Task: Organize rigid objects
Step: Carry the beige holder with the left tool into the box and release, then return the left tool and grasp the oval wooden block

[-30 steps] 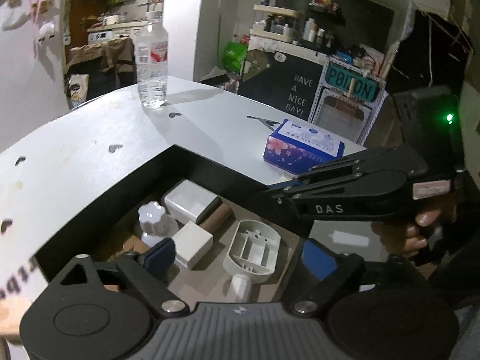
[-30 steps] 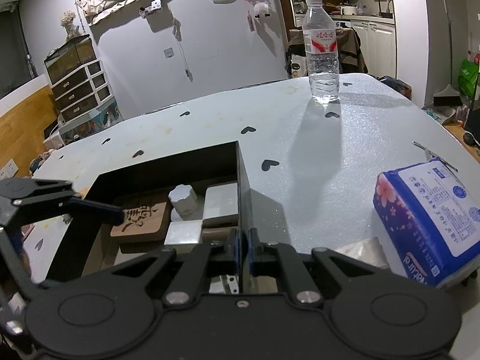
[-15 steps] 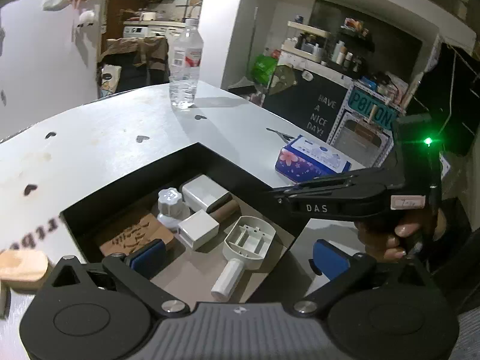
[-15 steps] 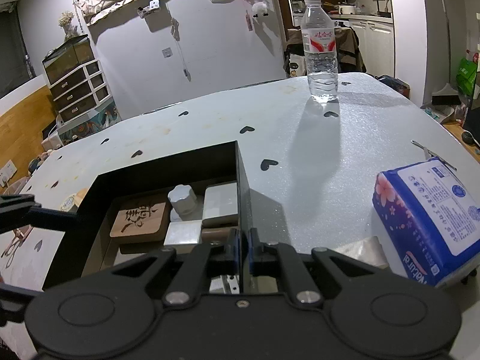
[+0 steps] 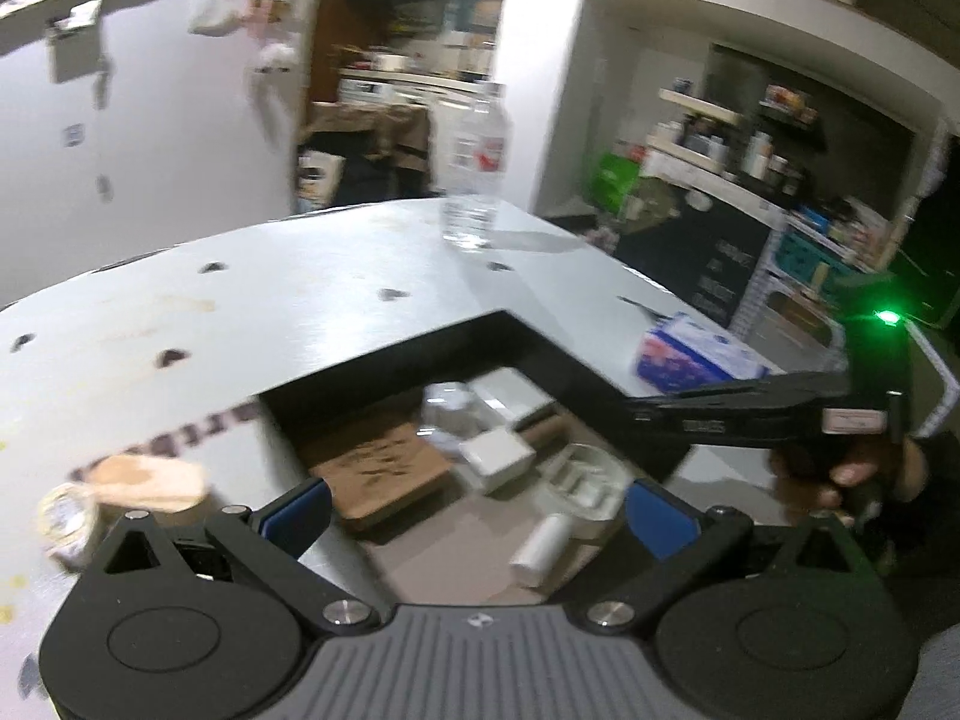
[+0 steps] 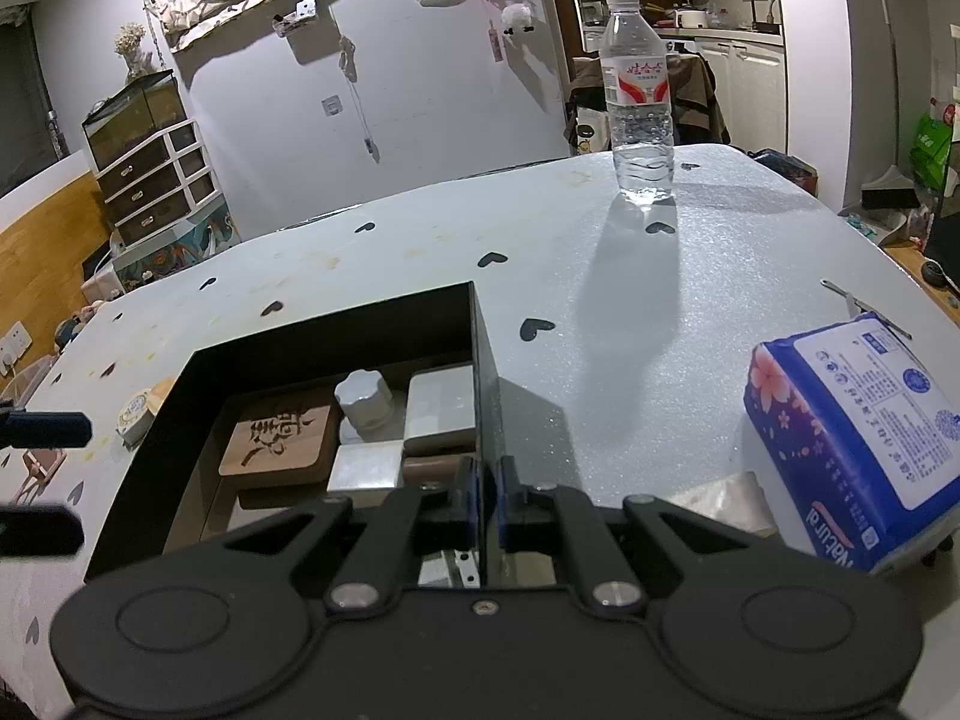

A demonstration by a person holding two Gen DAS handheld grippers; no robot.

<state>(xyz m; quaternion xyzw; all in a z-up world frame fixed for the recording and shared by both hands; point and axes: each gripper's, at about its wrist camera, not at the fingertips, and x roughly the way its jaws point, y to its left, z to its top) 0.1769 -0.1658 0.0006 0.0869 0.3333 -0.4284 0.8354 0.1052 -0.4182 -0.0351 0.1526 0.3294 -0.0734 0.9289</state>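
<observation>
1. Pinching the right-hand wall of the open black rectangular box (image 6: 480, 360), the right gripper (image 6: 487, 501) has its blue pads pressed onto that thin wall; judged purpose: steadying the box while items are loaded.
2. Left gripper (image 5: 480, 510): fingers spread fully wide, nothing between them, hovering above the near edge of the box. Frame is motion-blurred.
3. Already in the box: a brown carved wooden square coaster (image 6: 277, 438), a white scalloped plastic cap (image 6: 363, 399), a grey-white rectangular block (image 6: 441, 411), a smaller white block (image 6: 365, 468), a white oval plastic shell (image 5: 579, 483) and a short white cylinder (image 5: 540, 549). They lie packed side by side, most touching.
4. Not yet boxed, just left of the box on the table: a pale oval wooden piece (image 5: 150, 480) and a small round tape-like roll (image 5: 63, 516). Probable next pick for the empty left gripper.
5. Surface: white table (image 6: 690, 300) printed with black hearts, some yellowish stains. A clear plastic water bottle (image 6: 639, 102) stands at the far edge; a blue floral tissue pack (image 6: 852, 444) lies to the right.
6. Room: domestic, cluttered shelves, drawer unit, kitchen cabinets behind.
</observation>
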